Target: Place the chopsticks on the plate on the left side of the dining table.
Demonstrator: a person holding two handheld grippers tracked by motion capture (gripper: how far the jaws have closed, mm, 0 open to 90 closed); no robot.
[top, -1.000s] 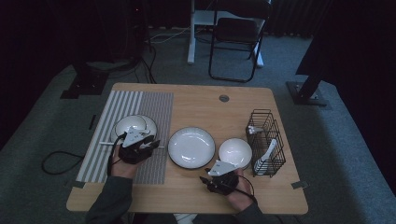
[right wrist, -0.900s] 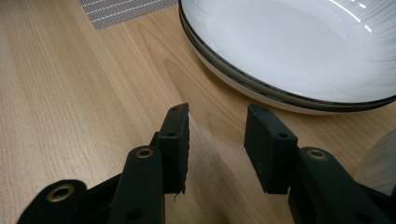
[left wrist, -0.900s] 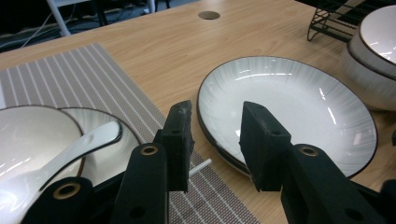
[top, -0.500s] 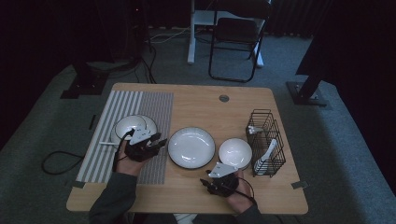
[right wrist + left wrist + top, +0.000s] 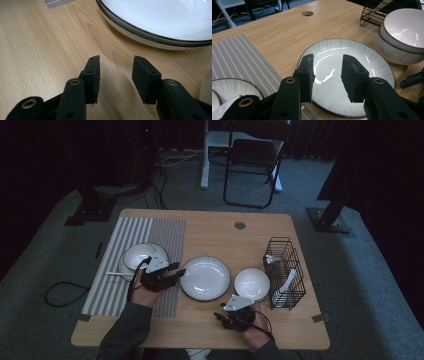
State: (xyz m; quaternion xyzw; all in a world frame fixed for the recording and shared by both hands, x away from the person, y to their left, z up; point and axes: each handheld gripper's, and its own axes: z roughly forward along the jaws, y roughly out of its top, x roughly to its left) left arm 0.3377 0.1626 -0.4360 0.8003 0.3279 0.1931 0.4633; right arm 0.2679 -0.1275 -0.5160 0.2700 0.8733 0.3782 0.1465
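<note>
Wooden tabletop (image 5: 210,232) carried a striped mat (image 5: 125,255) and the crockery. Left gripper (image 5: 327,75) had its jaws parted and empty, poised above the near rim of the large plate (image 5: 359,62). Beyond its right jaw stood the bowl (image 5: 402,37). Right gripper (image 5: 116,75) was likewise parted and empty, low over bare wood, the plate rim ahead of both jaws.
</note>
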